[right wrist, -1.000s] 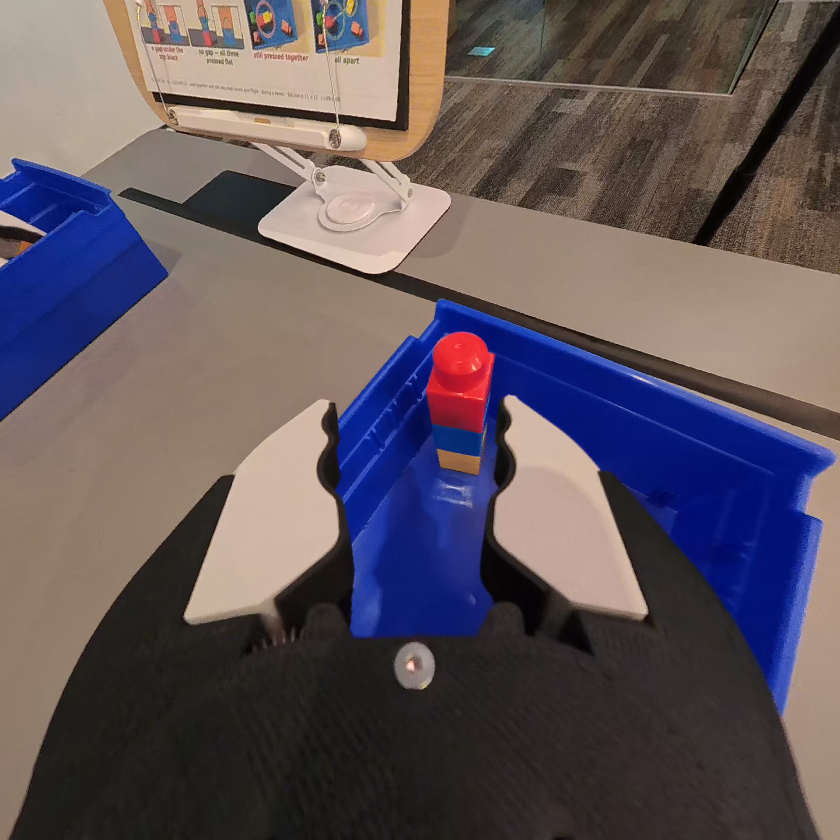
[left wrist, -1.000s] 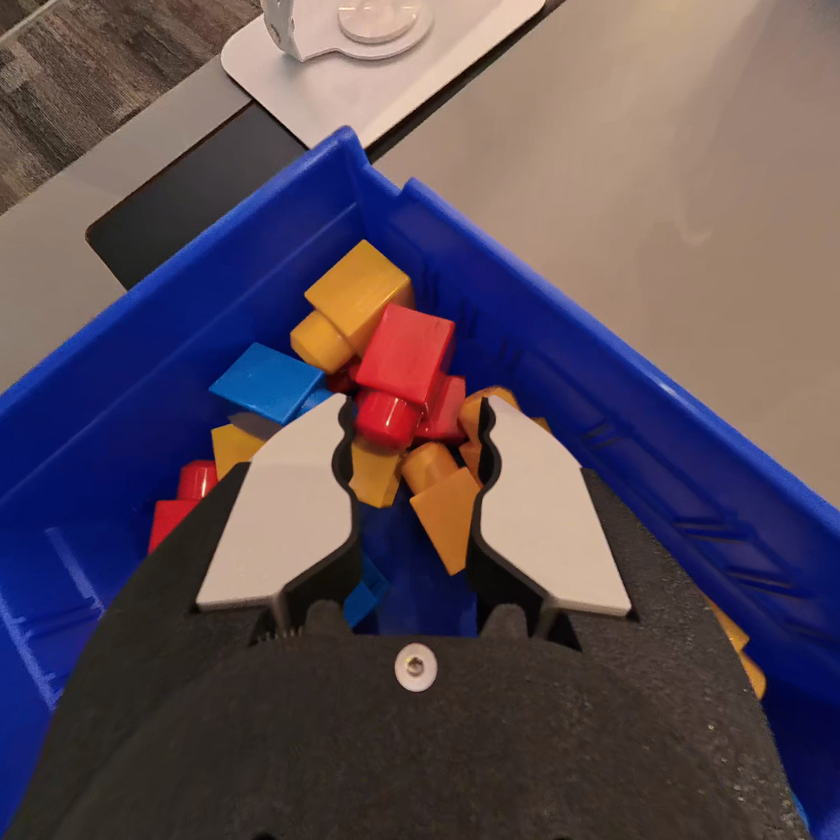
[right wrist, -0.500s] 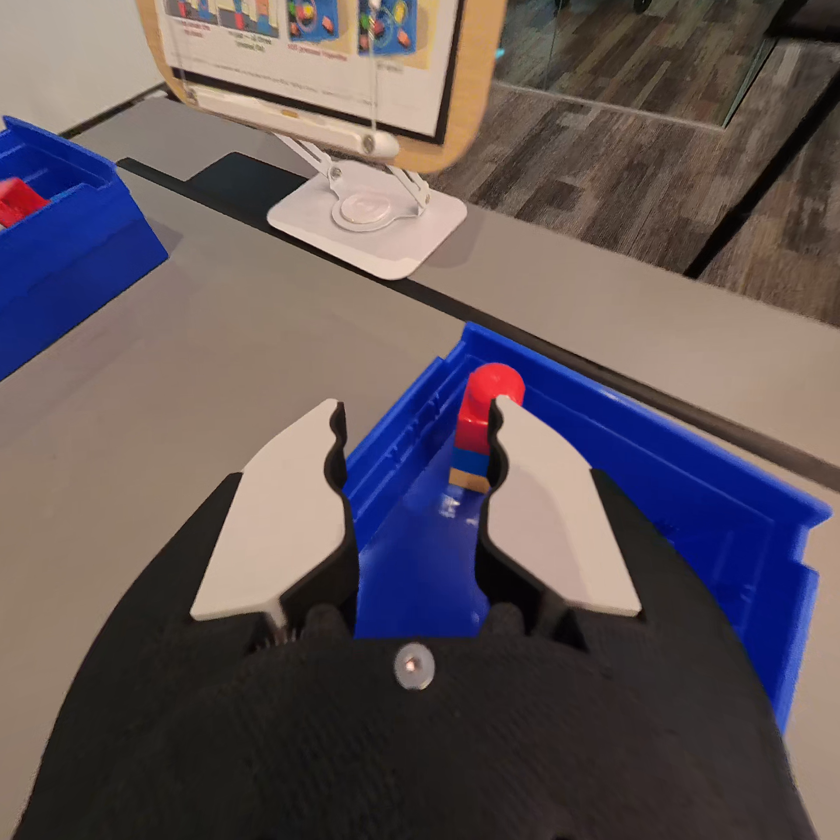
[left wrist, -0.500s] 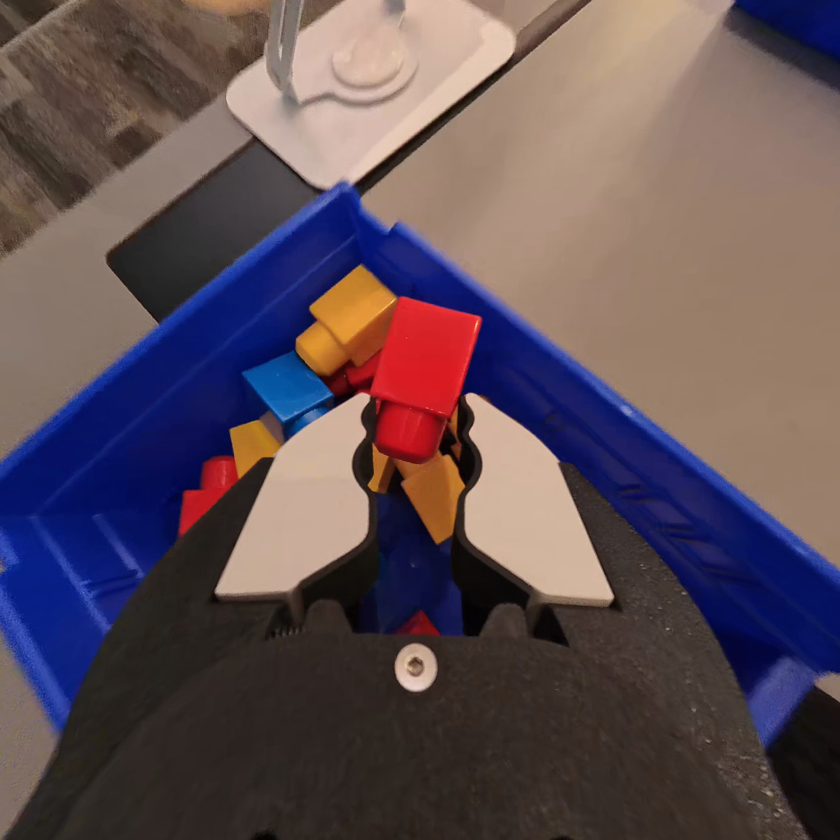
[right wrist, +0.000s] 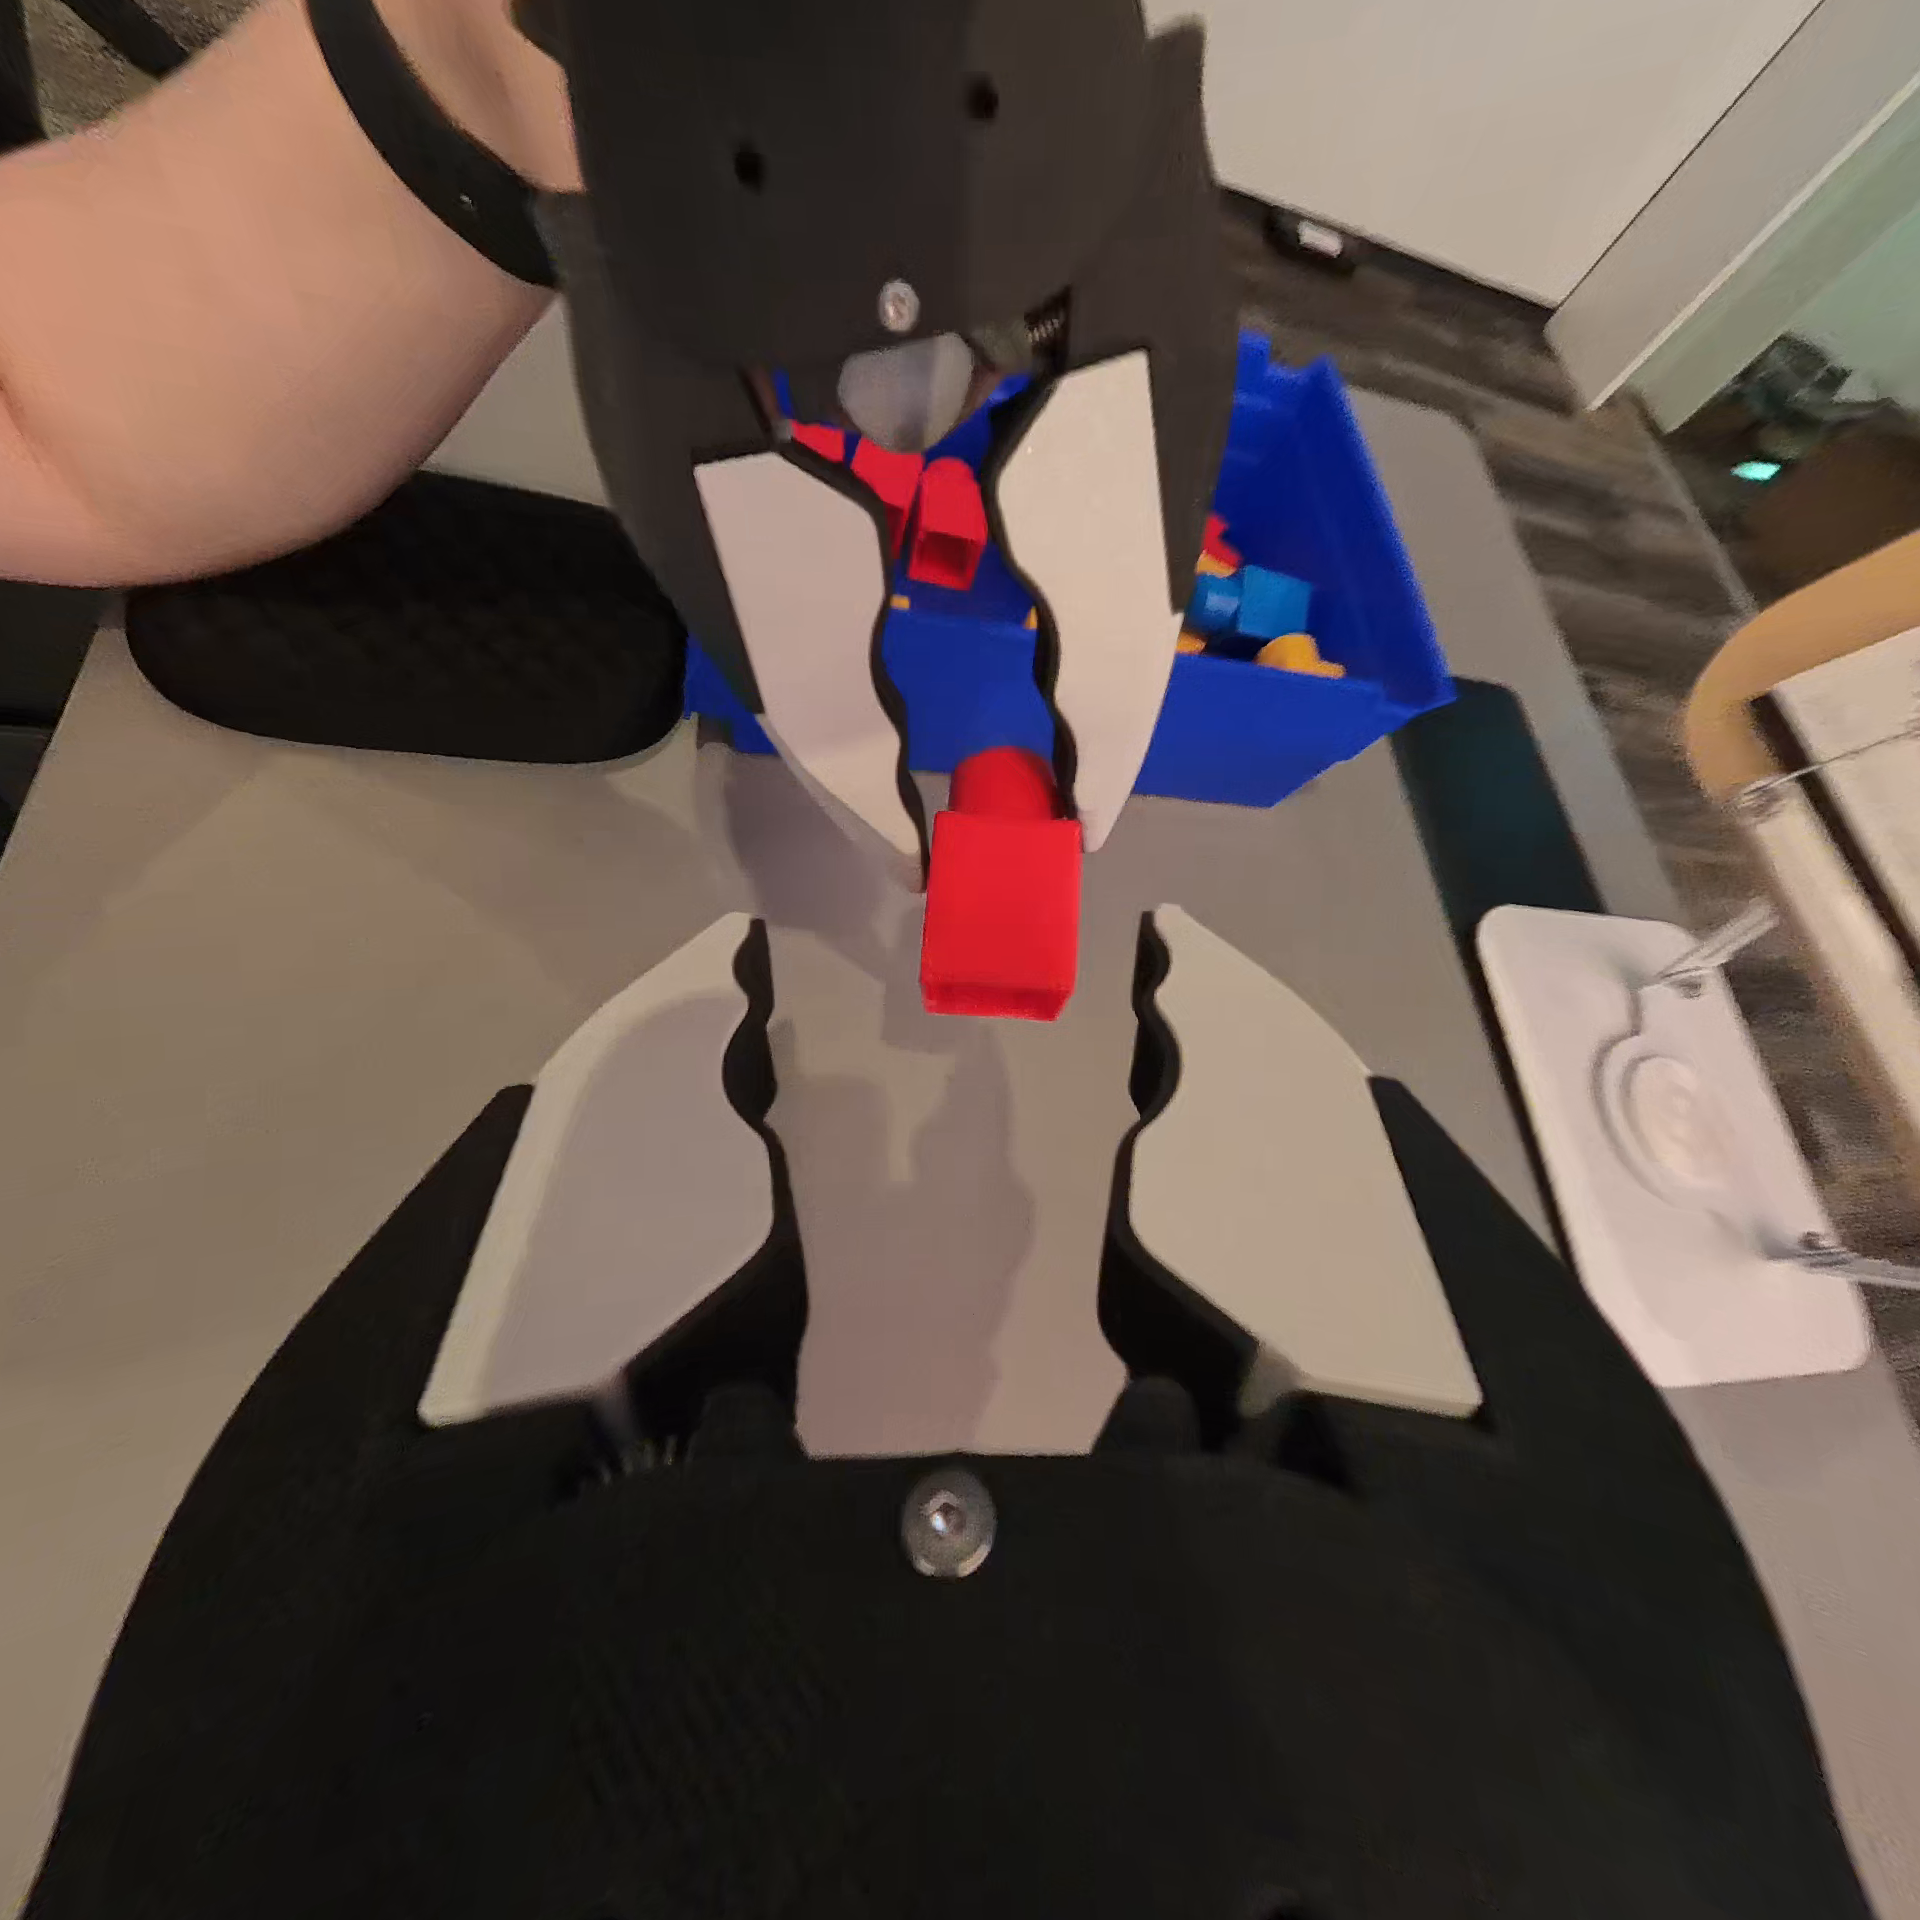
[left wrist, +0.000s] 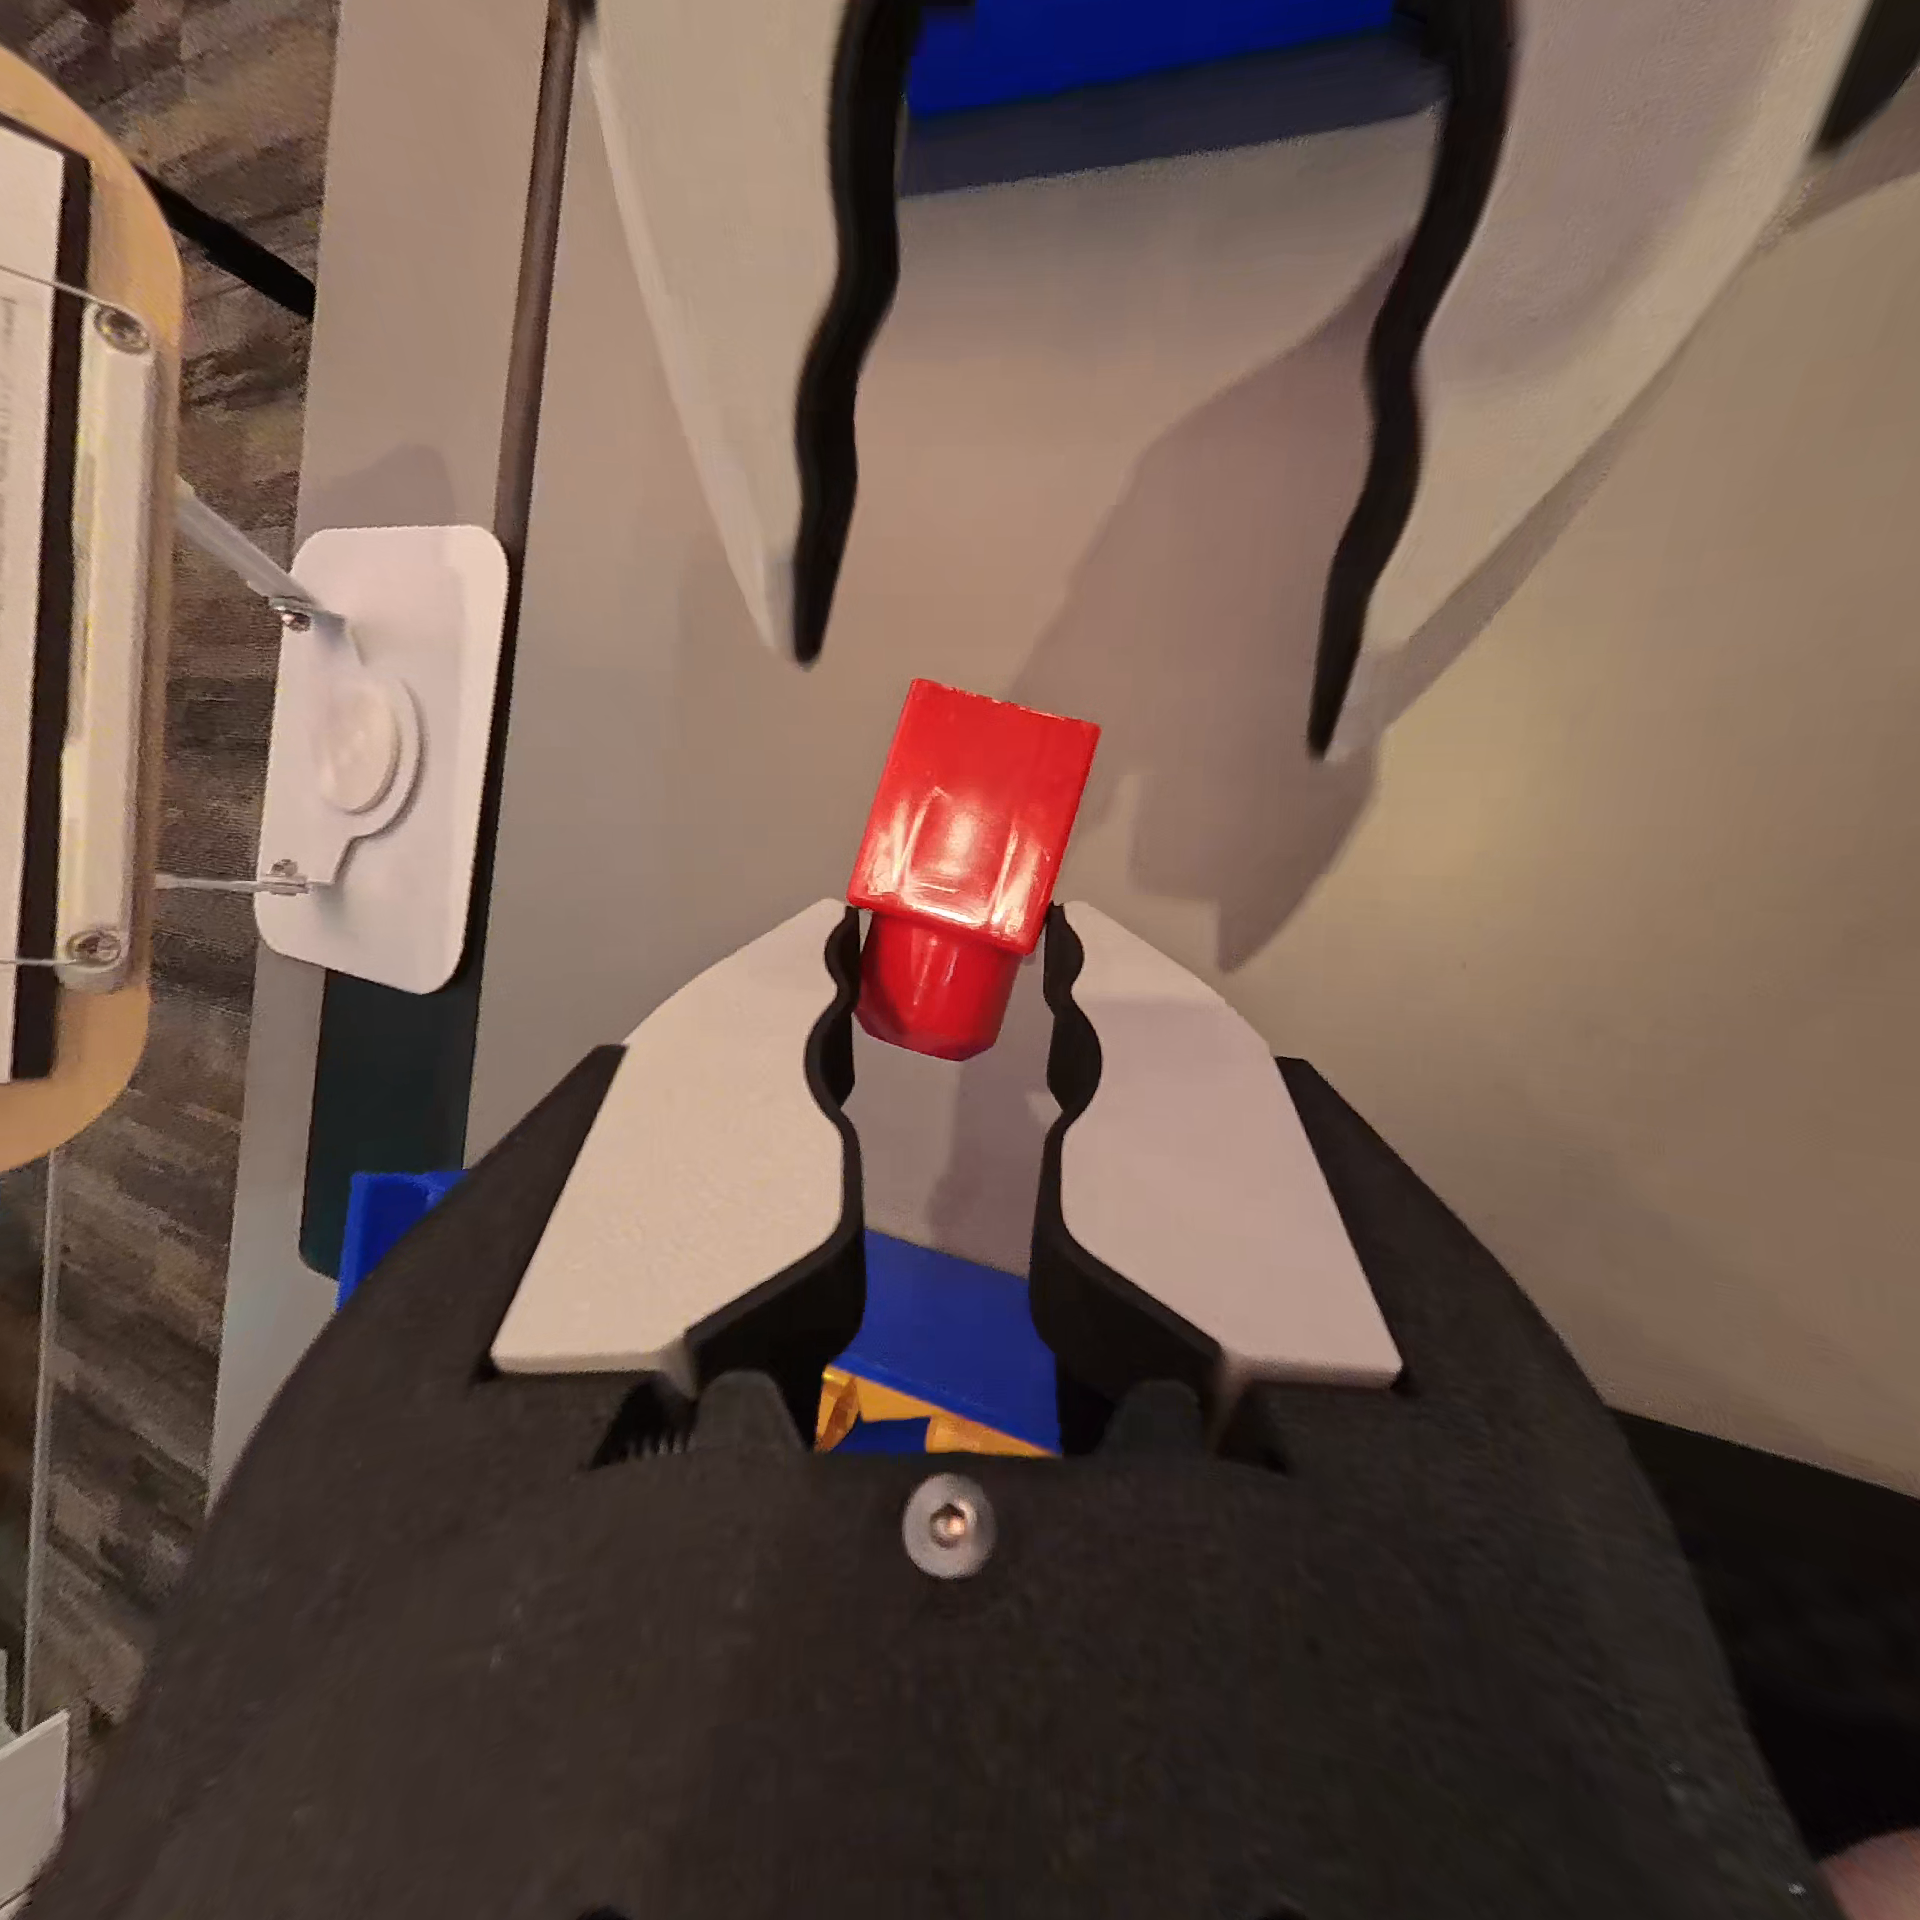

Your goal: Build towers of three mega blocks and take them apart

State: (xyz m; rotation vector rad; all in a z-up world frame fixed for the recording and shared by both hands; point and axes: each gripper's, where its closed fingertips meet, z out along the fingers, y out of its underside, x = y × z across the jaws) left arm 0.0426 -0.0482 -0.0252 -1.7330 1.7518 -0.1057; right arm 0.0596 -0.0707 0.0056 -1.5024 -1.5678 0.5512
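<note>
The left gripper (left wrist: 948, 940) is clenched on a glossy red plastic mega block with 1 round stud (left wrist: 971, 821), held above the grey tabletop (left wrist: 1558, 1039). Its 2 black-edged pads press on the block at the stud end: the stud sits between the fingertips, pointing back toward the gripper's body, and the square body of the block juts out past the tips, tilted a little to one side. In the right wrist view the same block (right wrist: 1000, 914) shows its hollow open base facing the right gripper (right wrist: 948, 961).

That right gripper is released, its 2 fingers standing well apart with bare table between them. It faces the left gripper tip to tip, and the red block hangs in the space just beyond its fingertips, near them but touching neither.

Behind the left gripper stands a blue plastic bin (right wrist: 1299, 717) holding loose red, blue and yellow blocks (right wrist: 1247, 613). A white flat stand base (right wrist: 1662, 1143) lies on the table to one side.
</note>
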